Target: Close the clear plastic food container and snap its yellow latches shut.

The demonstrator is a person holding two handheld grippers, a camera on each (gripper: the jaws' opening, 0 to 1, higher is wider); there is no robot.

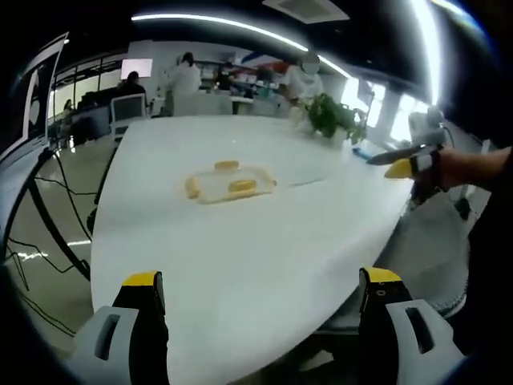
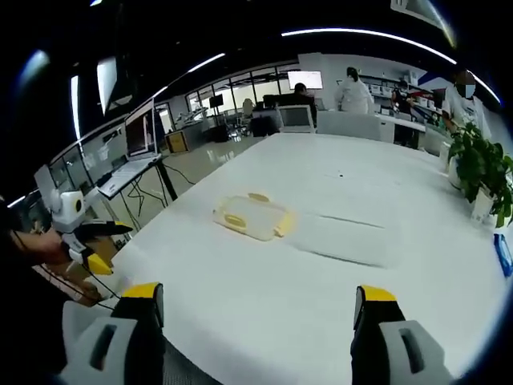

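Note:
The clear plastic container (image 1: 228,183) with yellow latches lies flat on the white table (image 1: 240,265), well ahead of my left gripper (image 1: 261,281). That gripper is open, with nothing between its jaws. In the right gripper view the container (image 2: 252,216) also sits far beyond my right gripper (image 2: 258,293), which is open and empty too. At this distance I cannot tell whether the latches are snapped down. A hand holds the right gripper (image 1: 405,164) at the table's right edge. The left gripper (image 2: 84,233) is off the table's left edge.
A flat, clear sheet-like patch (image 2: 345,237) lies beside the container. A potted plant (image 1: 329,116) stands at the table's far side, with a small blue object (image 2: 503,257) near it. Several people and desks fill the background. A tripod leg (image 1: 48,216) stands left of the table.

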